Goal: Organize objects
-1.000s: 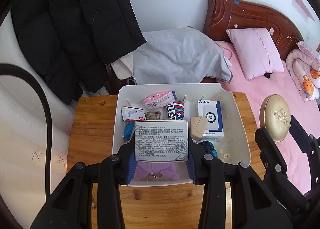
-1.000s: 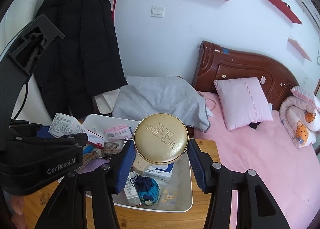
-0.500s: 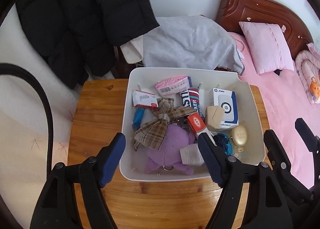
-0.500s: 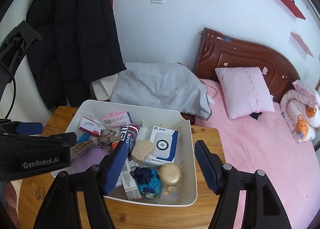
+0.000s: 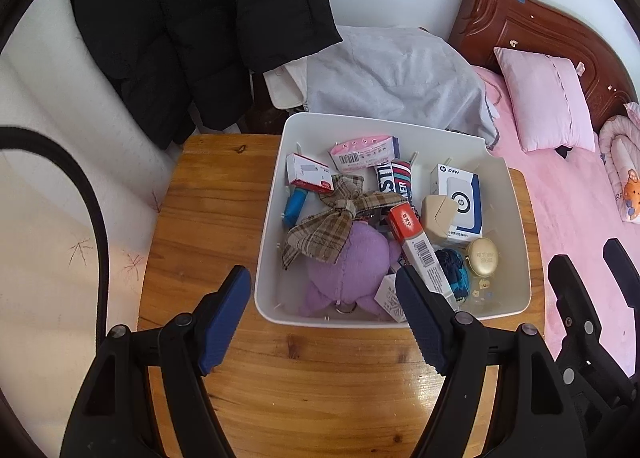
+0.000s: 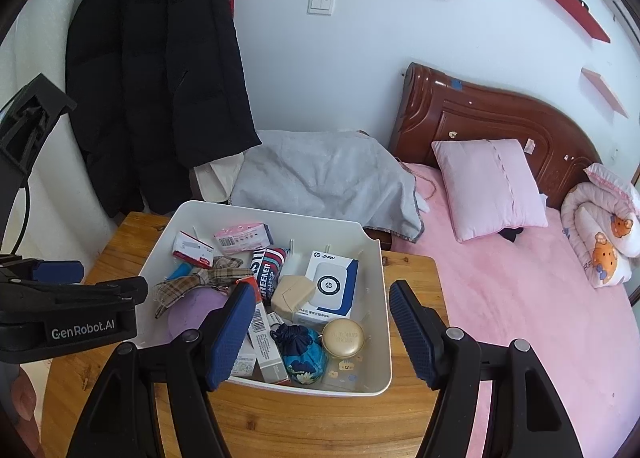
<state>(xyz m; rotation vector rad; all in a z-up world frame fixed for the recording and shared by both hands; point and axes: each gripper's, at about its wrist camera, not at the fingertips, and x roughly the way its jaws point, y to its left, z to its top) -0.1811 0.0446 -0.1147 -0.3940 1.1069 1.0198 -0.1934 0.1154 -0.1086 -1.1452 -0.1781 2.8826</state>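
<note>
A white plastic bin (image 5: 516, 214) with smooth, rounded walls sits on the varnished wooden worktop (image 5: 208, 218), towards its far right side next to the pink bed (image 6: 520, 298). Inside lies a loose jumble: a soft purple plush toy (image 5: 352, 262) under a brown plaid fabric bow (image 5: 340, 214), a long red-and-white carton (image 5: 416, 246) lying slantwise, a white-and-blue HP box (image 5: 460, 194), a beige faceted box (image 5: 438, 214) leaning against it, and a pink printed carton (image 5: 364, 152) at the far side. In the near right corner rests a round gold compact (image 6: 343, 337) with a glossy embossed lid, touching a dark blue drawstring pouch (image 6: 300, 350) (floral print on its lower half).

The left gripper (image 5: 324, 314) hovers over the near edge of the bin, its blue ribbed jaws spread wide and holding nothing. The right gripper (image 6: 322, 332) hangs above the bin's near right corner, jaws likewise released and empty.

A black padded coat (image 6: 160, 78) hangs on the far wall, above a crumpled grey cloth (image 6: 328, 174). A pink pillow (image 6: 488, 186) leans on the carved wooden headboard (image 6: 480, 110).
</note>
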